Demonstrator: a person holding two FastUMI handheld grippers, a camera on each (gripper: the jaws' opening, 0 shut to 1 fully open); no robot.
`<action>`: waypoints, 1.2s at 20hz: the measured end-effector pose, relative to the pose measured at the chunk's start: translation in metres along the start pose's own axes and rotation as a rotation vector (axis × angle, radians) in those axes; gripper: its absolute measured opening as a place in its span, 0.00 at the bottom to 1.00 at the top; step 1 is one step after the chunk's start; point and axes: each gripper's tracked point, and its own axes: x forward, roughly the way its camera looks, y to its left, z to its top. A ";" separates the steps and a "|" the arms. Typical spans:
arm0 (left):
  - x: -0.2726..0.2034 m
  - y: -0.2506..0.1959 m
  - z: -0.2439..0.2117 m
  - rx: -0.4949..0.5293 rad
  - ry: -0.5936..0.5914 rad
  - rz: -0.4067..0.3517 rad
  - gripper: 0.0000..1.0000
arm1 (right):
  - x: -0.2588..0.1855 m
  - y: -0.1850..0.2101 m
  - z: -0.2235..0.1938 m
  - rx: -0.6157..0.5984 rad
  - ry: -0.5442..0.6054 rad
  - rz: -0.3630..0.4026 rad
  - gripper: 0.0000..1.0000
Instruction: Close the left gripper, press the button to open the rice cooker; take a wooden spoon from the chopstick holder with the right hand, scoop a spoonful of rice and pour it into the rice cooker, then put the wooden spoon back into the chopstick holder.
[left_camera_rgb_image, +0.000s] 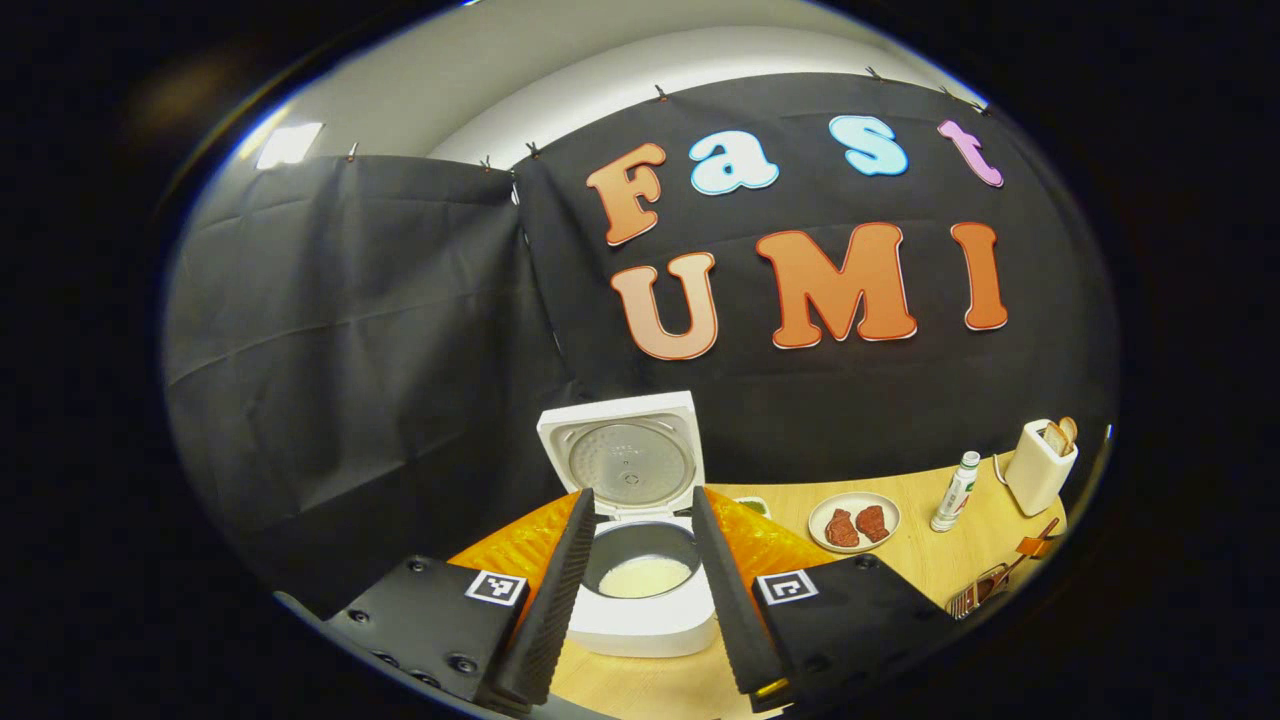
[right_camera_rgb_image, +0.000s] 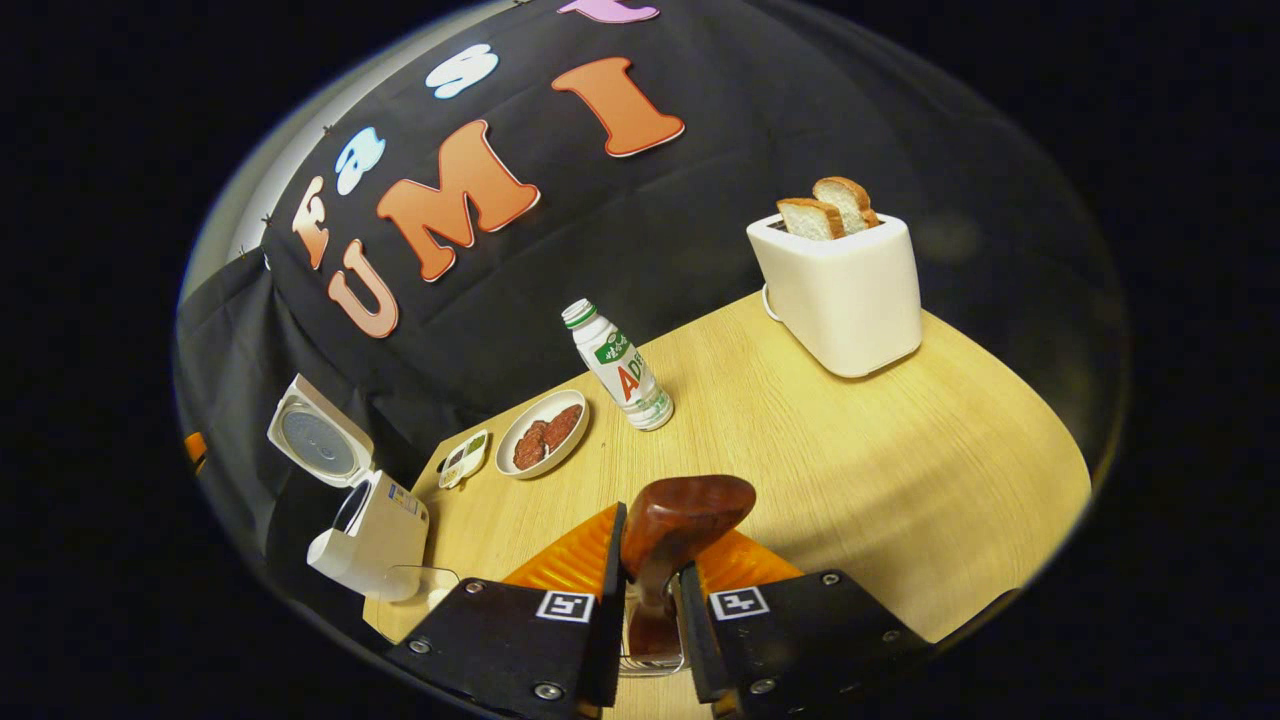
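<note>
Tabletop (right_camera_rgb_image: 850, 470): pale wood, carrying everything.

Rice cooker (left_camera_rgb_image: 640, 560): lid up, standing open; pot holds a pale layer at the bottom. In the right gripper view it sits far left, near the tabletop's edge. The button step looks done.

Toaster (right_camera_rgb_image: 845, 290): two bread slices up top, well apart from the cooker.

Plate (right_camera_rgb_image: 545, 433) with two reddish meat pieces; bottle (right_camera_rgb_image: 620, 368) just beside it, upright.

Left gripper (left_camera_rgb_image: 640, 575): fingers spread wide, holding nothing, framing the cooker's pot.

Right gripper (right_camera_rgb_image: 650, 600): fingers closed tight on the handle of the wooden spoon (right_camera_rgb_image: 685, 515), bowl pointing up and forward. Bowl looks empty, though its hollow side cannot be told for sure. Something clear and glassy sits directly under the fingers; whether it is the chopstick holder I cannot tell.

Step in hand, by my judgement: spoon either just lifted or going back. If lifted, the next move calls for carrying it to the rice supply, dipping the bowl, then crossing level to the open pot.
</note>
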 end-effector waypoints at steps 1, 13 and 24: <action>0.001 -0.005 0.002 0.006 -0.004 -0.008 0.70 | 0.001 -0.002 0.001 0.014 -0.006 -0.007 0.26; 0.022 -0.023 -0.008 -0.052 -0.016 -0.114 0.72 | -0.032 0.012 0.010 -0.011 -0.101 -0.100 0.14; 0.071 0.026 -0.025 -0.103 -0.065 -0.255 0.92 | -0.100 0.172 0.047 -0.267 -0.353 -0.059 0.14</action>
